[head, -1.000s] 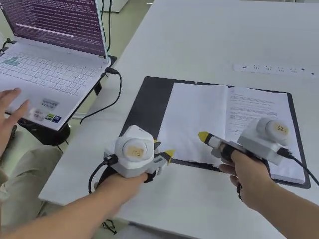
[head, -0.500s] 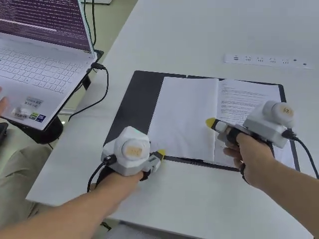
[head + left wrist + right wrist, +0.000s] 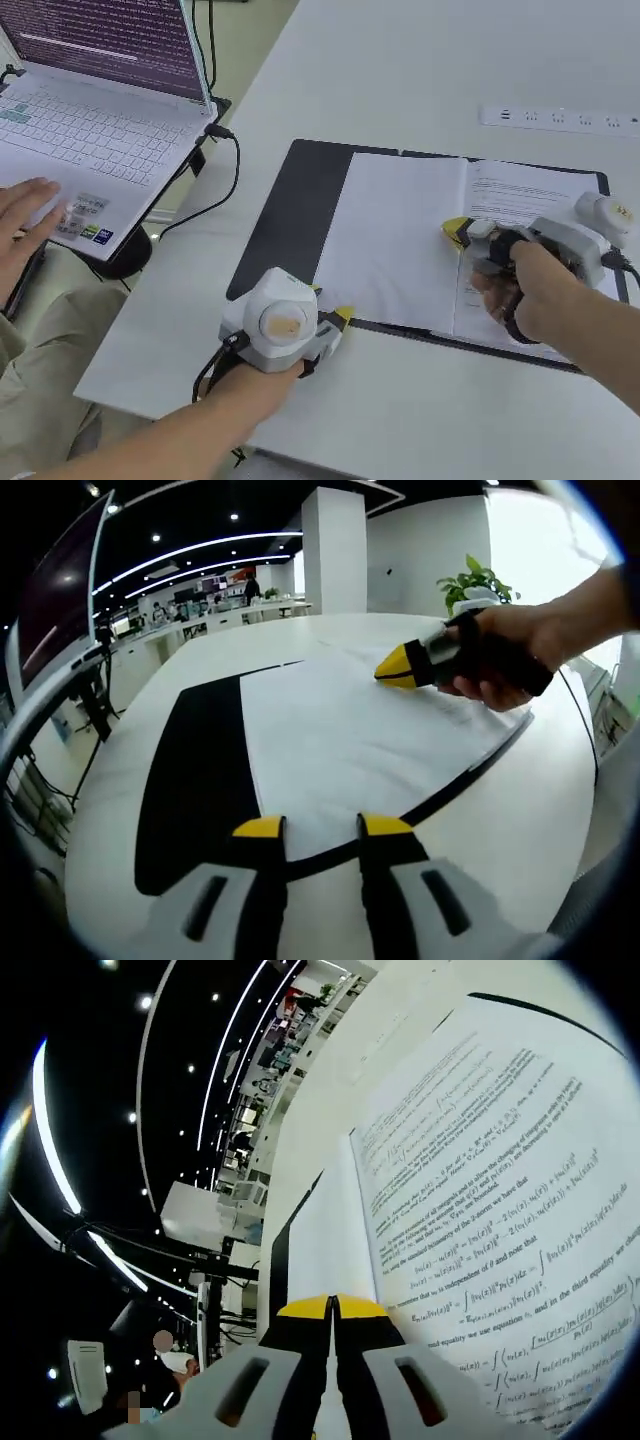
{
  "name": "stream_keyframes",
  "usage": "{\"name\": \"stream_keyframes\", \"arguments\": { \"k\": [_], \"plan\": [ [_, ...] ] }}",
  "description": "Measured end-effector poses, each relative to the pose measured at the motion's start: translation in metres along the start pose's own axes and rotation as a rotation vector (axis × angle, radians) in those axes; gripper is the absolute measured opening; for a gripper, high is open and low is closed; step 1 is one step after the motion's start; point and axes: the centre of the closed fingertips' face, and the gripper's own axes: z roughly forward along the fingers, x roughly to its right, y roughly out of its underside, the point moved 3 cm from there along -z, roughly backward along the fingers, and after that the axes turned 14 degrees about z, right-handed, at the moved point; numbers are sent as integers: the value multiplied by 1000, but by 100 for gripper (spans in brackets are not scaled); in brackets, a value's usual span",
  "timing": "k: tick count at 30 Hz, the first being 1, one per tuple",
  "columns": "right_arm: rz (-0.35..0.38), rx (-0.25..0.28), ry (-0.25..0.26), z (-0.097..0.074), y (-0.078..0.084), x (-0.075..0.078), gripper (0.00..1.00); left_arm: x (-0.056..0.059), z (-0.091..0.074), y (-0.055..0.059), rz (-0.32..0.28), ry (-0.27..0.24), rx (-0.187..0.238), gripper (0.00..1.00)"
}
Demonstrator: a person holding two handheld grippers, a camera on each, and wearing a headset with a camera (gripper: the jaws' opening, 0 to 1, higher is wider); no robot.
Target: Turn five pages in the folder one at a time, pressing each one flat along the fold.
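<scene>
The folder lies open on the white table, its black cover [image 3: 285,215] at the left, a blank white page [image 3: 400,230] in the middle and a printed page [image 3: 535,195] at the right. My right gripper [image 3: 458,232] is shut, its yellow tips resting at the fold between the blank page [image 3: 315,1230] and the printed page [image 3: 480,1190]. My left gripper [image 3: 340,318] hovers at the folder's near edge. In its own view the left gripper [image 3: 322,827] stands open with nothing between its fingers, and the right gripper [image 3: 400,665] shows beyond it on the paper.
An open laptop [image 3: 100,110] sits at the far left with a black cable [image 3: 228,190] trailing toward the folder. A person's hand [image 3: 25,215] rests on the laptop. A white power strip [image 3: 560,120] lies behind the folder. The table's edge runs close below my left gripper.
My right gripper has slid right and farther up the blank page to the fold. The left gripper stays at the folder's near edge. The head camera has shifted.
</scene>
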Motion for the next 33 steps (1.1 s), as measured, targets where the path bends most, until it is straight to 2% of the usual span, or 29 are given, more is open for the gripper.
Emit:
{"name": "stream_keyframes", "arguments": {
  "k": [1,3,5,9,20,25,29,33],
  "plan": [
    [6,3,4,3,-3,2,0,0,0,0,1,1,0,27],
    [67,-4,-10,5,-6,0,0,0,0,0,4,0,1,27],
    [69,10,-17,9,-12,-3,0,-1,1,1,1,-1,3,27],
    [118,19,-33,17,-21,-8,0,-1,1,1,1,-2,8,27],
    [116,51,-19,42,-49,-19,0,-1,1,2,-5,-9,20,26],
    [135,101,-17,51,-66,-20,0,0,1,2,-6,-14,24,26],
    [179,139,-38,58,-76,-21,0,0,1,2,-7,-15,30,26],
    [220,210,-51,63,-88,-23,0,0,1,2,-8,-17,35,26]
  ]
}}
